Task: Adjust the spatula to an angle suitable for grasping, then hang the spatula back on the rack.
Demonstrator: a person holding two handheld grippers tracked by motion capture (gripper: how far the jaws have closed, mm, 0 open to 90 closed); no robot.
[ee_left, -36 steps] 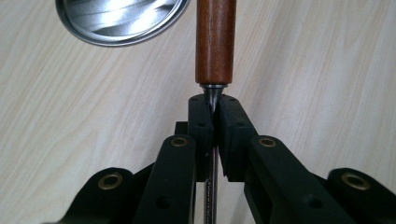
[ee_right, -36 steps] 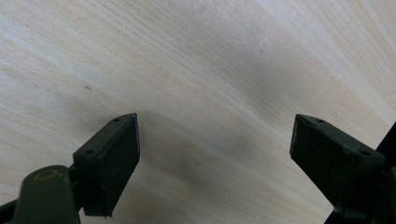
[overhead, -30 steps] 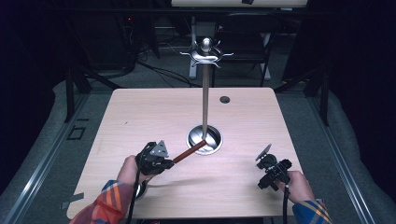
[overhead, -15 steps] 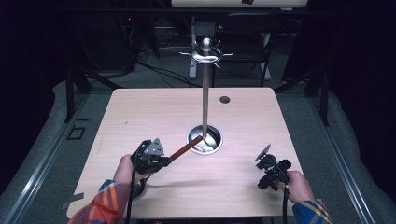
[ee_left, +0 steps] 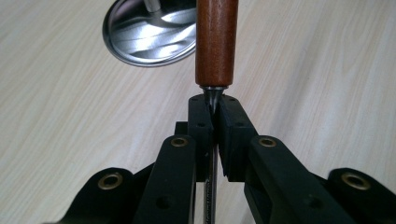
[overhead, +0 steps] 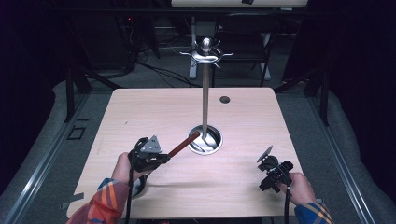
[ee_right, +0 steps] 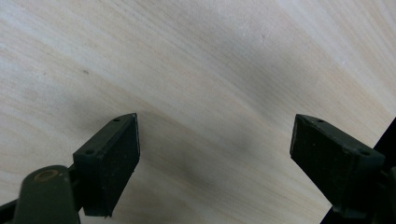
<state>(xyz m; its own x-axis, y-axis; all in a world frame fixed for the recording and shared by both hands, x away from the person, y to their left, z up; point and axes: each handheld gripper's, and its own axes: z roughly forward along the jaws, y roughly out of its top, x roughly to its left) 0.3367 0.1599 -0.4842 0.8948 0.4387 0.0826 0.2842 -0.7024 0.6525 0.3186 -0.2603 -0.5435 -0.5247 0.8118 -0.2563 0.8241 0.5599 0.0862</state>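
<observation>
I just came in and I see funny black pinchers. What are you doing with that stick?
A person is holding a hand-held gripper in each hand at a wooden table. The left hand-held gripper is shut on the thin metal end of a tool with a brown wooden handle, which points toward a shiny metal stand in the middle of the table. The right hand-held gripper is open and holds nothing, low over the table's near right corner.
</observation>
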